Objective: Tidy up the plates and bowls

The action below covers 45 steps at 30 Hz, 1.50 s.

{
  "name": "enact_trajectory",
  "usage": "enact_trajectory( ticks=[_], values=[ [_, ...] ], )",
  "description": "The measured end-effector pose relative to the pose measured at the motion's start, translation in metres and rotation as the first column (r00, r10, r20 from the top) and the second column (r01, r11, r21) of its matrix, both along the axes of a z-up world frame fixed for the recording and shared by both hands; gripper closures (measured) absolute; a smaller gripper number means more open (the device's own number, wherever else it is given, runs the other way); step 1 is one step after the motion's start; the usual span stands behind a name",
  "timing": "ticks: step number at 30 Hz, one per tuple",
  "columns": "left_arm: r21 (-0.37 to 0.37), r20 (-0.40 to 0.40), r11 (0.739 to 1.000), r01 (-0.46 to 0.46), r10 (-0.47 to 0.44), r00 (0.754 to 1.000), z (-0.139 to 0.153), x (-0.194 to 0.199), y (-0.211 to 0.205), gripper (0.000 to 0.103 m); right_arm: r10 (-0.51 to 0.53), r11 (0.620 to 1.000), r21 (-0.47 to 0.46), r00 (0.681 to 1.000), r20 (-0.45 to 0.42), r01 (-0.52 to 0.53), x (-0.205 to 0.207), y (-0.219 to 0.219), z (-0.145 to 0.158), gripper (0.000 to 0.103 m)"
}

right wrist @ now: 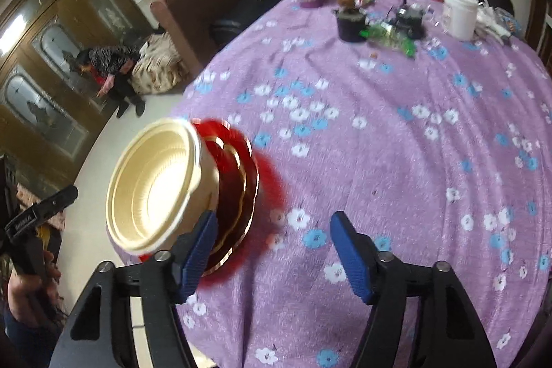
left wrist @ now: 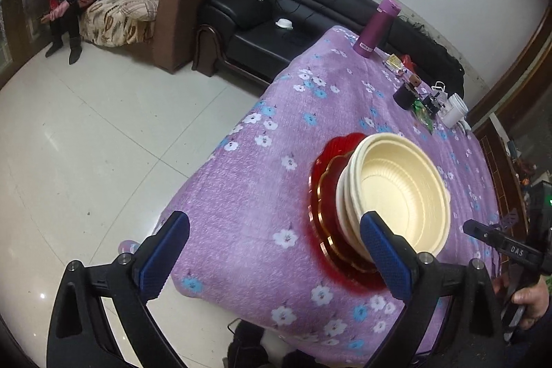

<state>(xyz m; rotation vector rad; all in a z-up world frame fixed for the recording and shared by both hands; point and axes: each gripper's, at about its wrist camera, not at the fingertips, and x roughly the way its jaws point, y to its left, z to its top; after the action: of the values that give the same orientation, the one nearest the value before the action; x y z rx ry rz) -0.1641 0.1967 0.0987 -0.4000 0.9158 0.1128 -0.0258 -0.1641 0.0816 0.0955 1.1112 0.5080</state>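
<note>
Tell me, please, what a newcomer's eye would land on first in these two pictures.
First comes the stack of cream bowls nested on red gold-rimmed plates, near the edge of the purple flowered tablecloth. Next, the blue-padded left gripper and right gripper, both open and empty beside the stack. A purple flask stands at the far edge.

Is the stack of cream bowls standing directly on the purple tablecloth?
No, the cream bowls stand on the red plates, which lie on the purple tablecloth.
</note>
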Motion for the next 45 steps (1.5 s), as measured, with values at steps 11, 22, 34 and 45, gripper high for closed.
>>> enact_trajectory(
  ticks=[11, 22, 34, 45],
  values=[
    [0.334, 0.129, 0.925, 0.183, -0.237, 0.963, 0.007, -0.019, -0.043, 0.004, 0.009, 0.998, 0.06, 1.0, -0.004, -0.009, -0.012, -0.006, -0.018, 0.042],
    [0.134, -0.016, 0.965, 0.226, -0.226, 0.974, -0.025, 0.013, -0.024, 0.061, 0.077, 0.995, 0.063, 0.995, -0.058, -0.073, -0.007, 0.014, -0.023, 0.036],
    [0.075, -0.072, 0.916, 0.394, -0.389, 0.919, -0.044, 0.043, -0.035, 0.101, 0.081, 0.992, 0.103, 0.992, -0.093, -0.072, 0.004, 0.026, -0.034, 0.079],
    [0.056, -0.096, 0.878, 0.476, -0.47, 0.877, -0.043, 0.06, -0.031, 0.062, 0.017, 0.991, 0.131, 0.991, -0.135, 0.0, 0.019, 0.026, -0.045, 0.079]
  ],
)
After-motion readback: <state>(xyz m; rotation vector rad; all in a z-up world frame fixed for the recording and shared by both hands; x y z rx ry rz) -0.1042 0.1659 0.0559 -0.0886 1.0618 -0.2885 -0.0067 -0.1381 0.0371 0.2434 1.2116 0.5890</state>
